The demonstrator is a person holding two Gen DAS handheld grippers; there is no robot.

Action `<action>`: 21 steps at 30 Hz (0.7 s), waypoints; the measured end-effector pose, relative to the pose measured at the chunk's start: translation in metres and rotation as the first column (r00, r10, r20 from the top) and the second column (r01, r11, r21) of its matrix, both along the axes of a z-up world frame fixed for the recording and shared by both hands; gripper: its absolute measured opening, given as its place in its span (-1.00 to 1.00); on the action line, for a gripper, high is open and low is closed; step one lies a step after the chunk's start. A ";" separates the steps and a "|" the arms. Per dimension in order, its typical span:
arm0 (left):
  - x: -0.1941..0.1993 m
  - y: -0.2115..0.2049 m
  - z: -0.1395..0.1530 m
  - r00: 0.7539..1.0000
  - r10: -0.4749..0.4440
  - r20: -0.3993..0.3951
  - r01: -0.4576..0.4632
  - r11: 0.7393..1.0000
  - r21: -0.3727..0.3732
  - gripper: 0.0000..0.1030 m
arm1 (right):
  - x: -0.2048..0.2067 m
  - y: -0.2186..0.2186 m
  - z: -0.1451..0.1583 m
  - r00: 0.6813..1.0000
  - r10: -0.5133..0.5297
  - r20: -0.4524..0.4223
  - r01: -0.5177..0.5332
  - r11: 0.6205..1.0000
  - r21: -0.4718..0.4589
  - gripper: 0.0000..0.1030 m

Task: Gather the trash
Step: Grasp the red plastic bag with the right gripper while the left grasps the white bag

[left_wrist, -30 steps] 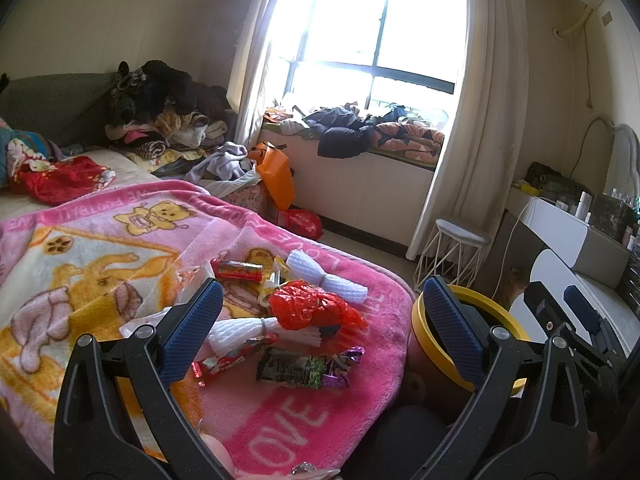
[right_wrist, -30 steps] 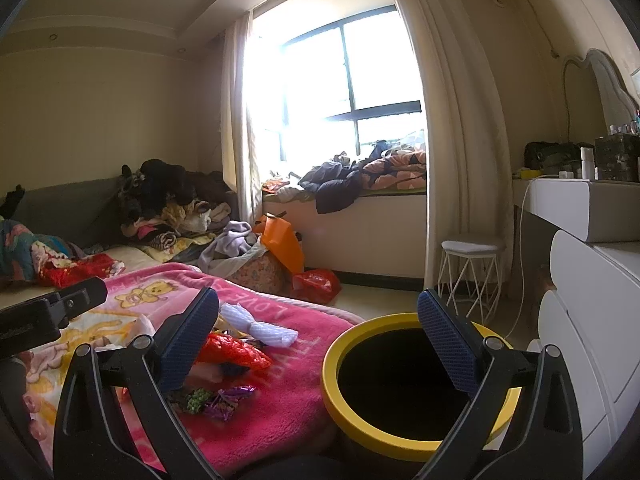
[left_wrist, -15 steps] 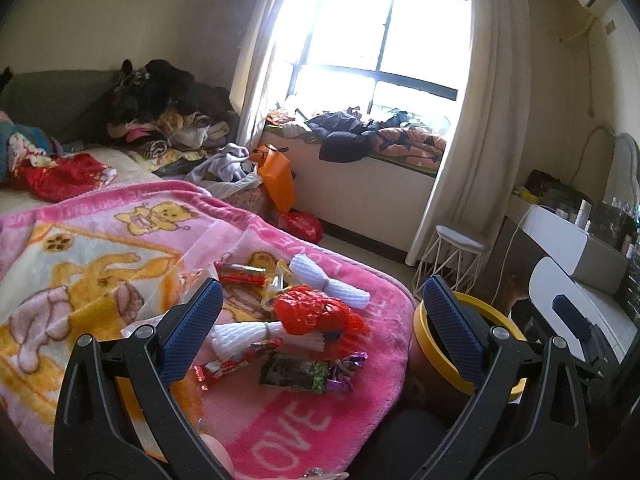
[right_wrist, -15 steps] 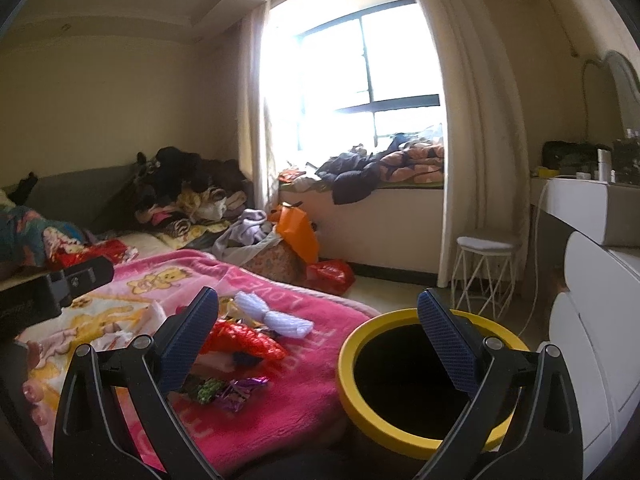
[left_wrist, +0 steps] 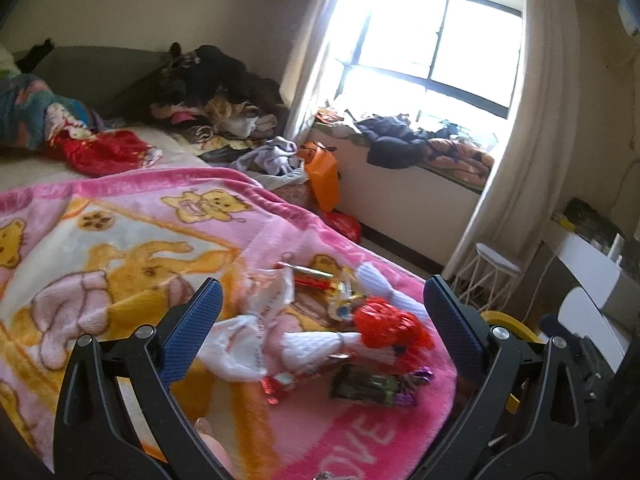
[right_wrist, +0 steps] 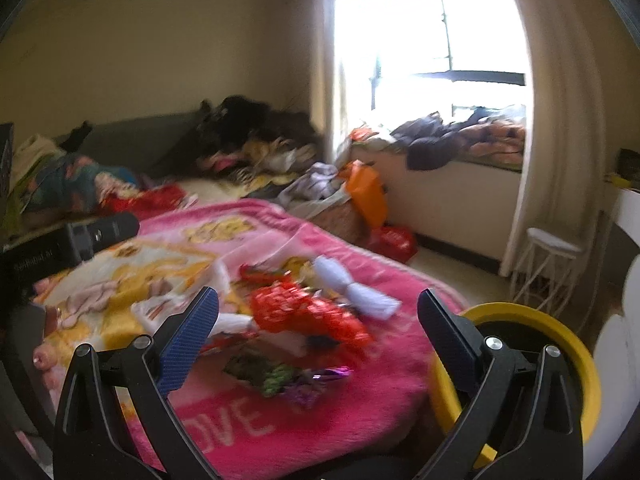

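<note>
You have swung both grippers left, from the yellow bin (right_wrist: 516, 312) toward the bed. Left gripper (left_wrist: 320, 316) and right gripper (right_wrist: 316, 316) gape empty over wrappers (left_wrist: 372, 384) and a red bag (right_wrist: 304, 312) on the pink blanket (left_wrist: 120, 240). Collecting hasn't begun.

- A heap of wrappers (right_wrist: 308, 316) lies on the blanket (right_wrist: 248, 236) near the bed's corner.
- The bin (right_wrist: 528, 320) stands on the floor at 3 o'clock from the heap, just beside the bed.
- The stool (right_wrist: 548, 264) stands at 1 o'clock behind the bin.
- The clothes pile (left_wrist: 216, 92) sits at 11 o'clock, well apart.
</note>
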State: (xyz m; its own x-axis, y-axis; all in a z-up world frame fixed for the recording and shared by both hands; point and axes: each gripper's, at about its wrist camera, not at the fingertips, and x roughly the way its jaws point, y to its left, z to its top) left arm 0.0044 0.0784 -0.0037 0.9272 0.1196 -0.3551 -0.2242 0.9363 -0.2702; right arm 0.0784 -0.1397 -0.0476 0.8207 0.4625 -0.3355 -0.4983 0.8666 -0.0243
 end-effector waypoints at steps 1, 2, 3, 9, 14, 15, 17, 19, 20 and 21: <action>0.000 0.006 -0.001 1.000 0.007 -0.002 -0.007 1.000 -0.004 0.79 | 0.003 0.006 -0.001 1.000 0.017 -0.014 -0.017 1.000 -0.006 0.88; -0.001 0.011 -0.002 1.000 0.014 -0.004 -0.014 1.000 -0.009 0.79 | 0.007 0.009 -0.001 0.999 0.032 -0.030 -0.032 0.999 -0.008 0.88; -0.001 0.014 -0.003 1.000 0.020 -0.005 -0.020 1.000 -0.014 0.79 | 0.010 0.014 -0.003 0.998 0.042 -0.046 -0.043 0.999 -0.014 0.88; 0.001 0.044 -0.010 0.996 0.084 -0.038 -0.085 0.996 -0.040 0.79 | 0.038 0.048 -0.017 0.989 0.107 -0.106 -0.118 0.987 -0.110 0.88; 0.005 0.067 -0.022 0.988 0.131 -0.079 -0.134 0.990 -0.032 0.79 | 0.061 0.063 -0.028 0.984 0.115 -0.137 -0.138 0.976 -0.171 0.88; 0.007 0.073 -0.026 0.986 0.136 -0.097 -0.139 0.990 -0.032 0.79 | 0.065 0.064 -0.030 0.982 0.115 -0.149 -0.141 0.973 -0.181 0.88; 0.010 0.079 -0.032 0.985 0.129 -0.116 -0.134 0.990 -0.042 0.79 | 0.076 0.069 -0.036 0.979 0.107 -0.172 -0.140 0.970 -0.197 0.88; 0.017 0.084 -0.039 0.985 0.107 -0.137 -0.115 0.992 -0.054 0.79 | 0.086 0.073 -0.039 0.977 0.105 -0.188 -0.143 0.968 -0.205 0.88; 0.019 0.085 -0.042 0.984 0.102 -0.146 -0.111 0.992 -0.054 0.79 | 0.090 0.075 -0.041 0.975 0.104 -0.197 -0.147 0.966 -0.214 0.88; 0.023 0.087 -0.047 0.982 0.091 -0.163 -0.102 0.993 -0.060 0.79 | 0.094 0.077 -0.043 0.973 0.102 -0.209 -0.149 0.964 -0.221 0.88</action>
State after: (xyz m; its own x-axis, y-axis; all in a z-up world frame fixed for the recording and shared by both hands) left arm 0.0278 0.1651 -0.0503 0.8430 0.1767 -0.5082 -0.3584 0.8888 -0.2856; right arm 0.1723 -0.0632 -0.0909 0.6695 0.4471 -0.5931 -0.6180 0.7783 -0.1109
